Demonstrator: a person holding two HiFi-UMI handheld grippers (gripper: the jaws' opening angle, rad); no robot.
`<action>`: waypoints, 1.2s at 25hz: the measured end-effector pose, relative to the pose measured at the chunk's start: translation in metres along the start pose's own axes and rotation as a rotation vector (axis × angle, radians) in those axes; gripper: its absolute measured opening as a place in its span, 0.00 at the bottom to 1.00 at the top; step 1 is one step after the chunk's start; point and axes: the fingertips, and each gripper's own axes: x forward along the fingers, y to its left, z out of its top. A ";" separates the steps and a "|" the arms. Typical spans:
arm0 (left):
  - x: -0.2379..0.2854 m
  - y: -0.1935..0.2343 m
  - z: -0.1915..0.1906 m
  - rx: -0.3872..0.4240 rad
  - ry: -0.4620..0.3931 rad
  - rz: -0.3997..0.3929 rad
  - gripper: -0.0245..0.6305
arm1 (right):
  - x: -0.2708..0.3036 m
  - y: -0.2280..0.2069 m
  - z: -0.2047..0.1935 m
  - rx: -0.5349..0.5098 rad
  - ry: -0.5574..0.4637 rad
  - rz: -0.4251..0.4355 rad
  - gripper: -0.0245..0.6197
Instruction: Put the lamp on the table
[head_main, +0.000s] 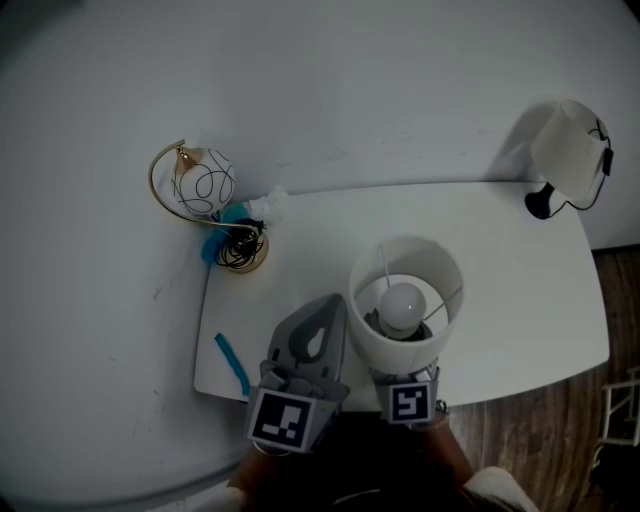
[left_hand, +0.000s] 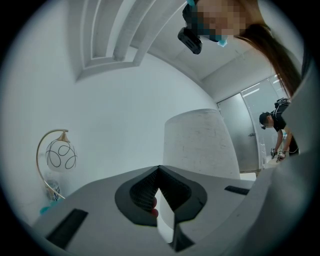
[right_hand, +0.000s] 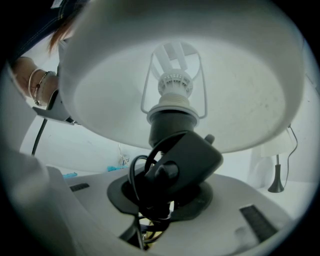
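Note:
The lamp (head_main: 405, 285) has a white drum shade, a white bulb and a black clamp-like base (right_hand: 182, 162) with a coiled black cord. My right gripper (right_hand: 167, 194) is shut on that base and holds the lamp upright over the front middle of the white table (head_main: 520, 280). In the head view the shade hides the right jaws, so only the marker cube (head_main: 408, 402) shows. Whether the base touches the tabletop I cannot tell. My left gripper (head_main: 330, 308) is just left of the shade. Its jaws meet at the tip with nothing between them (left_hand: 159, 170). The shade (left_hand: 200, 145) rises beyond them.
A gold arc lamp with a wire-patterned globe (head_main: 200, 190) stands at the table's back left corner, with teal bits (head_main: 225, 235) beside its foot. A blue strip (head_main: 232, 362) lies near the front left edge. Another white-shaded lamp (head_main: 570, 150) stands at the back right. Wooden floor (head_main: 560, 430) shows at the right.

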 end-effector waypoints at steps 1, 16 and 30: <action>0.000 0.000 0.000 0.002 0.001 0.000 0.04 | 0.000 0.000 0.000 -0.004 -0.002 0.002 0.20; -0.003 -0.002 0.001 -0.003 0.006 0.000 0.04 | -0.002 0.001 0.004 -0.013 -0.039 0.000 0.20; -0.009 -0.006 -0.001 -0.003 0.011 0.002 0.04 | -0.003 0.003 -0.004 -0.014 0.014 0.020 0.24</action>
